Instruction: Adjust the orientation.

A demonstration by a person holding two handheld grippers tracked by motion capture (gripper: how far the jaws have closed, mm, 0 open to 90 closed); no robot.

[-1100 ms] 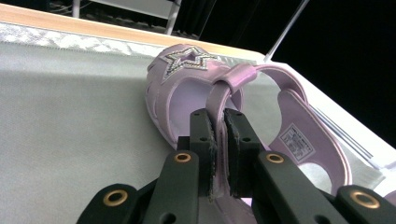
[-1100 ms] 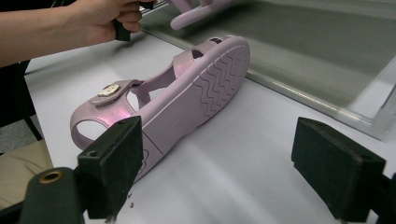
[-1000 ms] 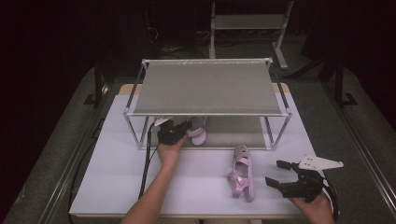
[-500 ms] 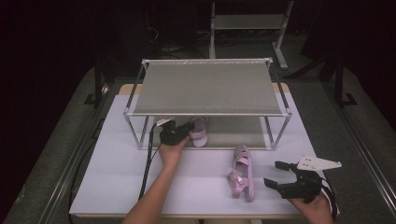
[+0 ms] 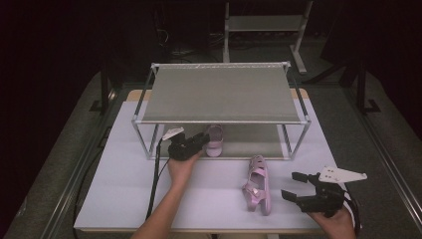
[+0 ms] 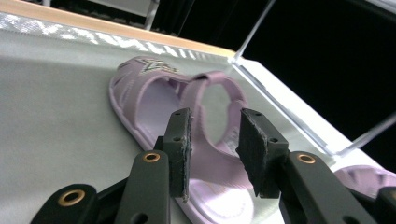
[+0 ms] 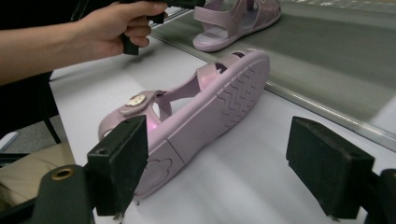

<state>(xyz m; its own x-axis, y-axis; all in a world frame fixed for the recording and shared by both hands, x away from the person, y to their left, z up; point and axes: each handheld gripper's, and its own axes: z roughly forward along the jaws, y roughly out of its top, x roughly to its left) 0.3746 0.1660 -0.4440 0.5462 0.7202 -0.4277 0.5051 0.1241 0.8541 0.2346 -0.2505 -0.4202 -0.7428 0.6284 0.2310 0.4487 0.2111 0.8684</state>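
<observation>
Left tongs [image 5: 203,140] just opening off sandal [image 5: 215,141] on rack [image 5: 221,94] lower shelf; right tongs [image 5: 293,185] wide

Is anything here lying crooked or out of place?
Yes. The pink sandal on the table is tipped on its side, its ridged sole facing the right hand-held gripper, while the other sandal sits flat on the rack's lower shelf. The left hand-held gripper, jaws just opening, is at that one's heel strap.

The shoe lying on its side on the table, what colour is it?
Light pink sandal, clearest in the right gripper view.
</observation>
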